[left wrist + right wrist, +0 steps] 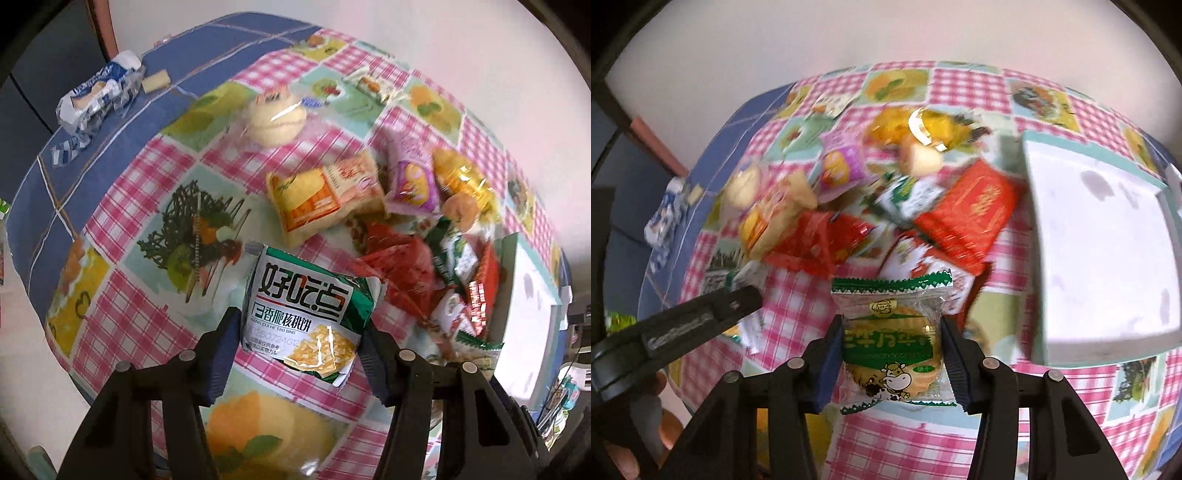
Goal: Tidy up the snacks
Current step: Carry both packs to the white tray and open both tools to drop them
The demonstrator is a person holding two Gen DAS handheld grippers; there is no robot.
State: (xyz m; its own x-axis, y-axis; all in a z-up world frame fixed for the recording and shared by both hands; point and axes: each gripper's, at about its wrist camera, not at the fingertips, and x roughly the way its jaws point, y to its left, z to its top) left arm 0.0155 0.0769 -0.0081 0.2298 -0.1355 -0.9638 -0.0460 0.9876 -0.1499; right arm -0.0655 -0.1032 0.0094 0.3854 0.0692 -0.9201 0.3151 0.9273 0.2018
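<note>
My left gripper (301, 334) is shut on a green-and-white walnut biscuit packet (308, 314) and holds it above the checked tablecloth. My right gripper (892, 338) is shut on a clear green-edged biscuit packet with a cow on it (892, 339), also held above the table. A heap of snacks (424, 236) lies beyond, with red packets (820, 240), a red box (971, 214), a purple packet (840, 166) and a yellow bread packet (317, 199). The left gripper's arm (683, 321) shows at the left of the right wrist view.
A white box (1104, 251) stands to the right of the heap; it also shows in the left wrist view (532, 306). A round bun in clear wrap (277, 118) lies apart at the back. A blue-and-white cracker pack (99, 92) lies on the blue cloth at far left.
</note>
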